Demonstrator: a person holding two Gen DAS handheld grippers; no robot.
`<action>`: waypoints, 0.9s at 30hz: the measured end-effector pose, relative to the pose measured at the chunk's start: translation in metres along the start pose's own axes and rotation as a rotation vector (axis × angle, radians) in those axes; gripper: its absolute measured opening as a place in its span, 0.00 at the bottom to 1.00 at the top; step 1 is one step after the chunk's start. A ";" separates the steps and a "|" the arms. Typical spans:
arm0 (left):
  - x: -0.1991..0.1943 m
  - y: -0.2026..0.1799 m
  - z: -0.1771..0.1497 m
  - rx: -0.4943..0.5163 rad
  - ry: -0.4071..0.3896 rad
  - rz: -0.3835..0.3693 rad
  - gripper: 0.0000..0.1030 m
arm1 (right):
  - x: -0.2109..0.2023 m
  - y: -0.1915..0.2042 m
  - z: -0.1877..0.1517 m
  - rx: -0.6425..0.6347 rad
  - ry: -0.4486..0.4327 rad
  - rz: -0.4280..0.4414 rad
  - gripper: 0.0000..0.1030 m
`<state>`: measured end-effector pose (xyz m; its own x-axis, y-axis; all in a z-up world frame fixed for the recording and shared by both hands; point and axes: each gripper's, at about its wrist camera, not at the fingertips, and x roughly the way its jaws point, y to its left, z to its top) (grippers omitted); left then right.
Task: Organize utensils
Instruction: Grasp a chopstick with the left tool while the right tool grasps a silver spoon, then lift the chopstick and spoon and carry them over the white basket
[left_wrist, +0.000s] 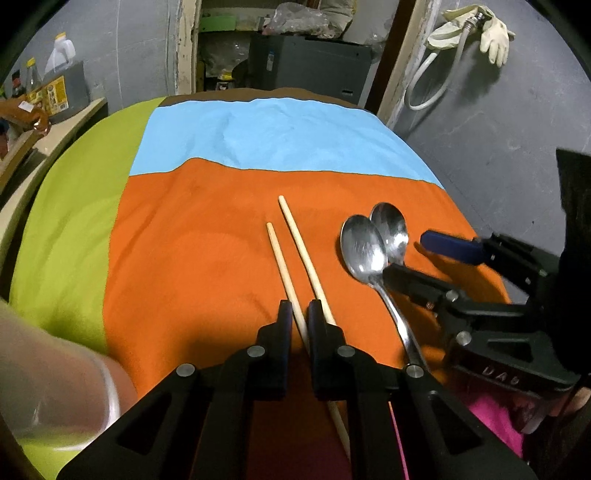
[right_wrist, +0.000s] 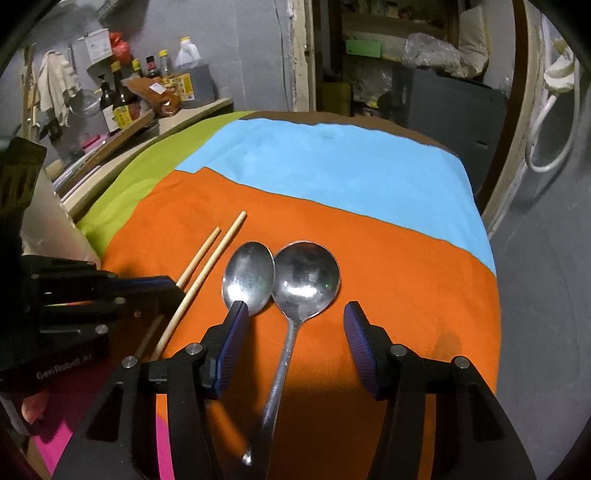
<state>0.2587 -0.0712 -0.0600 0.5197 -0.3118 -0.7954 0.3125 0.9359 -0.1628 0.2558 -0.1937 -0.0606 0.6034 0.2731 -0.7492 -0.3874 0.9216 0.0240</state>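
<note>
Left wrist view first: my left claw (left_wrist: 300, 314) is clenched down narrow, and the shorter-looking chopstick (left_wrist: 279, 254) runs straight in between its two black fingers (left_wrist: 284, 317). That stick is what I'm gripping. The second chopstick (left_wrist: 299, 243) lies just to the right of it, passing beside my right-hand finger and reaching further ahead of the claw. The two sticks are close together but not touching at their far tips. Both rest on the orange cloth (left_wrist: 184, 258) that covers the tabletop.

Over to the right wrist view, and my right claw (right_wrist: 293, 317) is released. Its blue-padded fingers (right_wrist: 232, 332) are spread well apart and neither pad presses on anything. The round spoon (right_wrist: 306, 277) lies dead ahead, its handle coming back between my fingers and down under the claw. The oval spoon (right_wrist: 249, 280) sits just left of it, the two bowls touching edge to edge. My left fingertip hovers over the near end of that oval bowl; I cannot tell whether it touches the metal.

Both spoons are face up on the orange cloth, with the chopsticks off to the left of this claw, near my other one.
</note>
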 end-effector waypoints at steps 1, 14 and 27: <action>-0.002 0.000 -0.002 0.007 -0.004 0.007 0.07 | -0.003 0.003 0.000 -0.011 -0.015 0.000 0.48; -0.017 0.005 -0.022 -0.029 -0.014 0.000 0.06 | 0.018 0.032 0.015 -0.098 0.020 0.037 0.32; -0.012 0.006 -0.009 -0.002 0.076 -0.022 0.06 | 0.036 0.038 0.027 -0.088 0.050 0.008 0.33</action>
<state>0.2474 -0.0603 -0.0565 0.4506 -0.3189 -0.8338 0.3215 0.9293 -0.1817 0.2819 -0.1416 -0.0685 0.5652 0.2638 -0.7816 -0.4531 0.8910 -0.0270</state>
